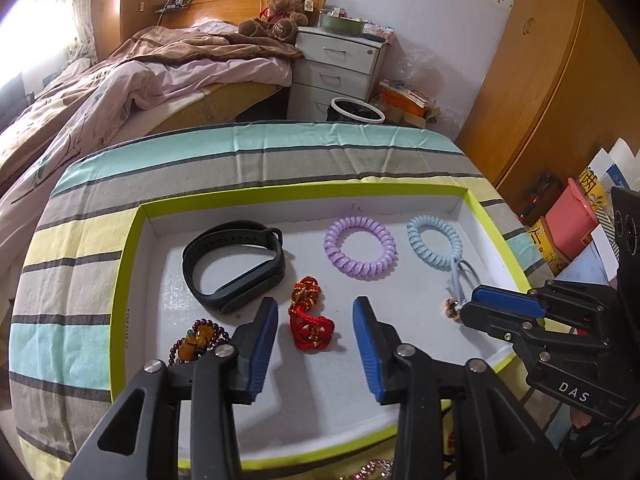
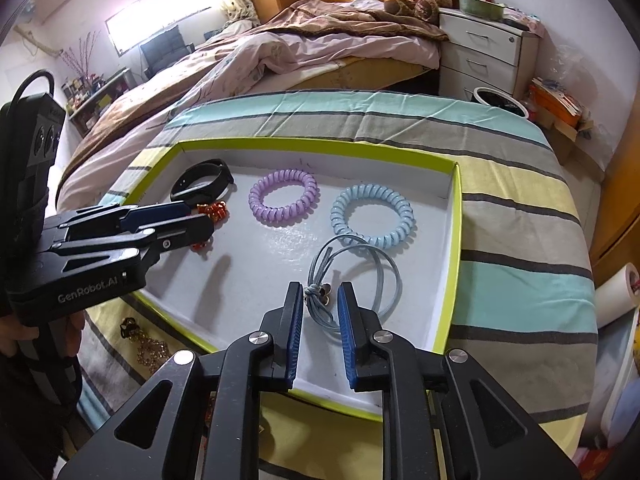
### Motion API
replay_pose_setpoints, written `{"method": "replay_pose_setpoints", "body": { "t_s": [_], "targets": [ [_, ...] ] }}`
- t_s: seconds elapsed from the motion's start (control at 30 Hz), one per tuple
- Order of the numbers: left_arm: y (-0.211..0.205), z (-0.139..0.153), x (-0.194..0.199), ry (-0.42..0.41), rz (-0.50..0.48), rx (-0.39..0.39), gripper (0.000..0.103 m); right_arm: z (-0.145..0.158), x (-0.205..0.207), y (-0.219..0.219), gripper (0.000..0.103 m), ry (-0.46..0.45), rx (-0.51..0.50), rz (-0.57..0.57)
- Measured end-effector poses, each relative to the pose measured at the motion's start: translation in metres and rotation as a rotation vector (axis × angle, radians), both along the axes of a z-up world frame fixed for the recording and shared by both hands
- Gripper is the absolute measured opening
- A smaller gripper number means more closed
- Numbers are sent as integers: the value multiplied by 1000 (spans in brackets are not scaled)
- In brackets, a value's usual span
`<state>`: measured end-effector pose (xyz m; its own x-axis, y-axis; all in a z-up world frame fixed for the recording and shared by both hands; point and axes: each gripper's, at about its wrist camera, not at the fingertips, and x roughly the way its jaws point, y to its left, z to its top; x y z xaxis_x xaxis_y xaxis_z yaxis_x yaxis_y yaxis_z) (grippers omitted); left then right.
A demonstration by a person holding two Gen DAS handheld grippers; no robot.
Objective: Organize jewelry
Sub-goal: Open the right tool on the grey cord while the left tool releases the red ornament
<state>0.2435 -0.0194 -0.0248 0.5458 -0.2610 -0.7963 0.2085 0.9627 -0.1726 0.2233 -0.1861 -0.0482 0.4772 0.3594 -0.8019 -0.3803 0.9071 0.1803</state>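
A shallow white tray with a lime-green rim (image 1: 132, 264) sits on a surface covered by a striped cloth (image 1: 64, 280). Inside it lie a black fitness band (image 1: 234, 266), a lilac spiral hair tie (image 1: 360, 252), a pale blue spiral hair tie (image 1: 436, 246), a red braided cord bracelet with gold beads (image 1: 310, 312) and a dark beaded bracelet with amber pieces (image 1: 200, 342) at the near left.

The left hand-held gripper (image 1: 316, 340) hovers over the red bracelet with its jaws well apart, the bracelet lying between the blue pads (image 1: 262, 344) but untouched.

The right hand-held gripper (image 2: 320, 316) points down at a grey-blue cord hair tie with small metal charms (image 2: 356, 280) near the tray's right side. Its jaws stand narrowly apart, the knotted part of the cord between them; the pads do not press on it.

A gold chain (image 2: 152, 350) lies on the cloth outside the tray's near edge.
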Motion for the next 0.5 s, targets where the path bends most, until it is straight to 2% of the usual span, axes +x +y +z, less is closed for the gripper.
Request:
{"method": "replay_pose_setpoints", "body": {
  "t_s": [0.17,0.3,0.5],
  "targets": [
    [2,13,-13,-31,3,-17,39,9,-8,-5,19,-26,33,-23],
    [12,23,-31,-56,24,-42,48,19,-21,-9,19,-56,69,-31],
    [27,30,-64,-75,55,-72,48,28,-46,-18,19,-85,121,-56]
  ]
}}
